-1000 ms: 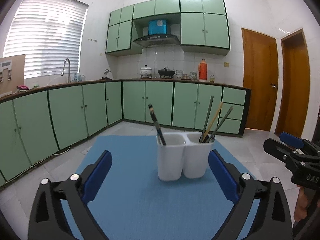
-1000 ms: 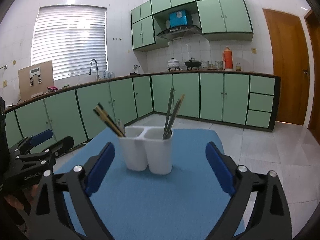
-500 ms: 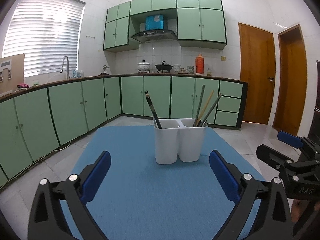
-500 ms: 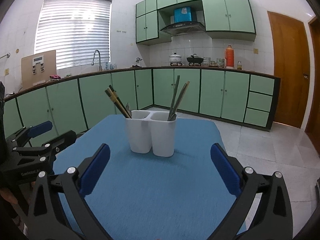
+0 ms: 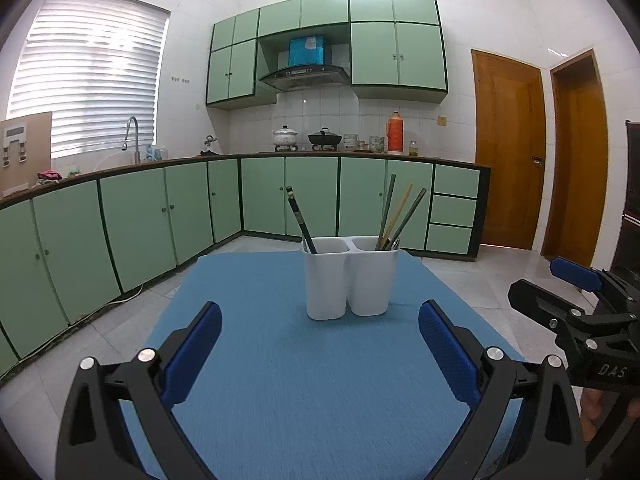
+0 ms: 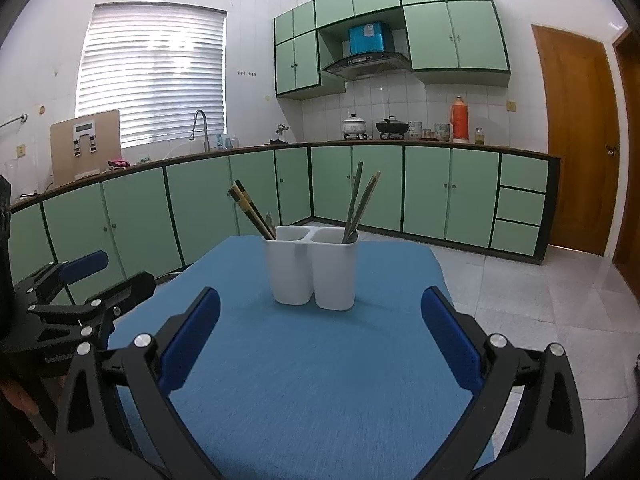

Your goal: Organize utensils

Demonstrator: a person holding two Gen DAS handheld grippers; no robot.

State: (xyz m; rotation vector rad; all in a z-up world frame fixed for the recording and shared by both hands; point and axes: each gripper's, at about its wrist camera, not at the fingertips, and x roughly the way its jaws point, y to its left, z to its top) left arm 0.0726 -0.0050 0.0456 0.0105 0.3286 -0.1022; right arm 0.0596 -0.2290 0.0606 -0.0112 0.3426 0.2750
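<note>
A white two-cup utensil holder point(image 5: 350, 278) point(image 6: 311, 267) stands upright on the blue mat point(image 5: 304, 380) point(image 6: 316, 372). Its left cup holds dark chopsticks point(image 5: 299, 216) point(image 6: 250, 209) leaning left. The right cup holds green and tan chopsticks point(image 5: 400, 212) point(image 6: 360, 200). My left gripper point(image 5: 320, 316) is open and empty, well short of the holder. My right gripper point(image 6: 320, 302) is also open and empty, a short way in front of the holder. Each view shows the other gripper at its edge, the right one point(image 5: 576, 300) and the left one point(image 6: 76, 280).
The mat covers a table whose far edge lies just behind the holder. Green kitchen cabinets point(image 5: 160, 216) run along the left and back walls. Wooden doors point(image 5: 508, 152) stand at the right. White tiled floor point(image 6: 560, 292) surrounds the table.
Both grippers have drawn back from the holder, which now looks smaller and farther. More of the blue mat shows in front of it. Both stay open.
</note>
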